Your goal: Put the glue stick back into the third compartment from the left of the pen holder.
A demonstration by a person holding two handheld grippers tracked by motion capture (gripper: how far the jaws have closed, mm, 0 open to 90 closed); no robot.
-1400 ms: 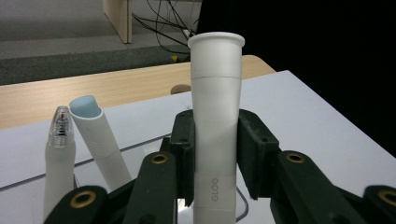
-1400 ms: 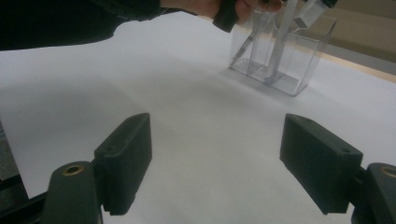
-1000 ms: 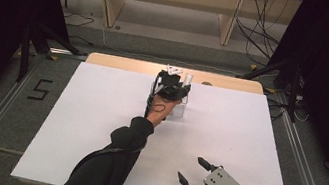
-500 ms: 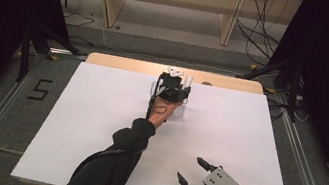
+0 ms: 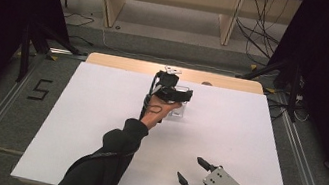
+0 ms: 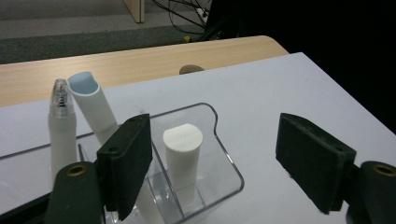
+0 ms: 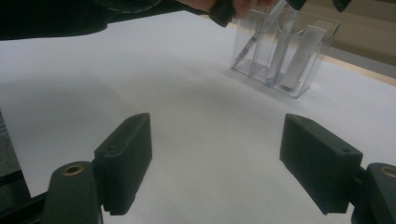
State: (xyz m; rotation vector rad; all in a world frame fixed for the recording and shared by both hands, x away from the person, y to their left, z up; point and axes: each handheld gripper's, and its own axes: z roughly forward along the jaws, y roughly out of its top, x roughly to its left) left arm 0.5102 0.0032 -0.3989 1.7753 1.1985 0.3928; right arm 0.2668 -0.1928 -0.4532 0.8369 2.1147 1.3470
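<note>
A clear plastic holder (image 5: 178, 111) with compartments stands near the far middle of the white table. In the left gripper view, the holder (image 6: 219, 140) has a white flat-topped tube (image 6: 183, 144) upright in one compartment. A white tube with a slanted pale-blue top (image 6: 91, 100) and a white pen with a clear cap (image 6: 61, 116) lean in it further left. My left gripper (image 5: 172, 93) hovers just above the holder and is open (image 6: 219, 163), gripping nothing. My right gripper (image 5: 189, 168) is open and empty (image 7: 215, 163) low over the near right of the table, facing the holder (image 7: 289, 51).
The white board (image 5: 71, 122) covers the table, with a wooden strip (image 5: 121, 63) along its far edge. A small round mark (image 5: 207, 84) sits on that strip. A dark sleeve (image 5: 105, 163) crosses the near middle. Shelves and cables lie beyond on the floor.
My left gripper has edged slightly nearer over the holder. The right gripper has stayed where it was.
</note>
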